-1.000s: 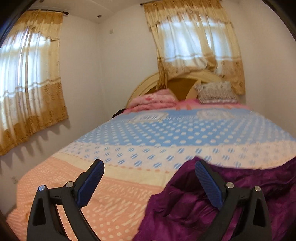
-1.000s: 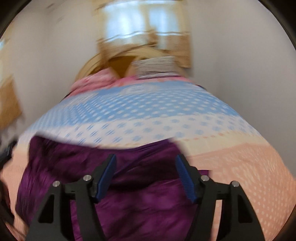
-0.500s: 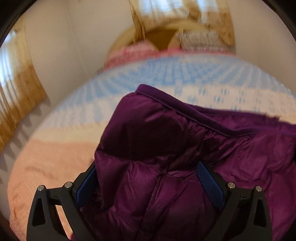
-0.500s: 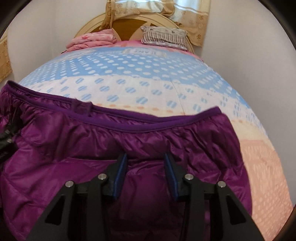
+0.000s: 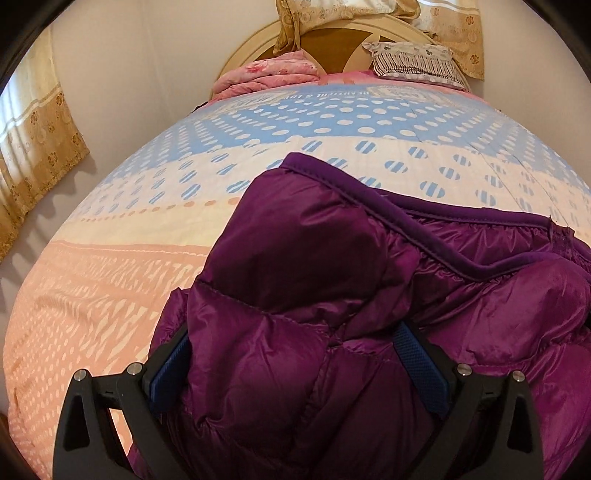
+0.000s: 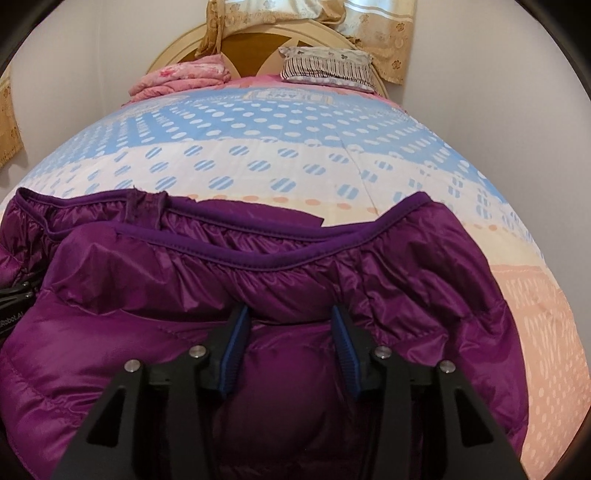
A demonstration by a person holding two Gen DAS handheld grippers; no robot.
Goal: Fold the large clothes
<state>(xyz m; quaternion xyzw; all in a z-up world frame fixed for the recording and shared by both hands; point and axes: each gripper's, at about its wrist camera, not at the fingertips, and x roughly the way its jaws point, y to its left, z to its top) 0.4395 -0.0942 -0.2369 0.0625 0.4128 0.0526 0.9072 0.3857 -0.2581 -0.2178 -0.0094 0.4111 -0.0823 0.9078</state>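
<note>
Purple jacket [image 5: 332,280] bulks up between and ahead of both tongs. Beyond its hem, bedspread [image 5: 332,122] lies open up to folded pink blanket [image 5: 269,74] and striped pillow [image 5: 413,62] against headboard [image 6: 258,37]. Walls flank bed.

A glossy purple quilted puffer jacket [image 5: 332,277] with matt purple fabric trim lies on a soft matt dotted cotton bedspread [image 5: 258,122]. Black matt plastic grippers carry ribbed blue rubber pads [image 6: 234,350] and shiny metal screws [image 6: 197,351]; behind stands a smooth cream wooden headboard [image 6: 258,31].
</note>
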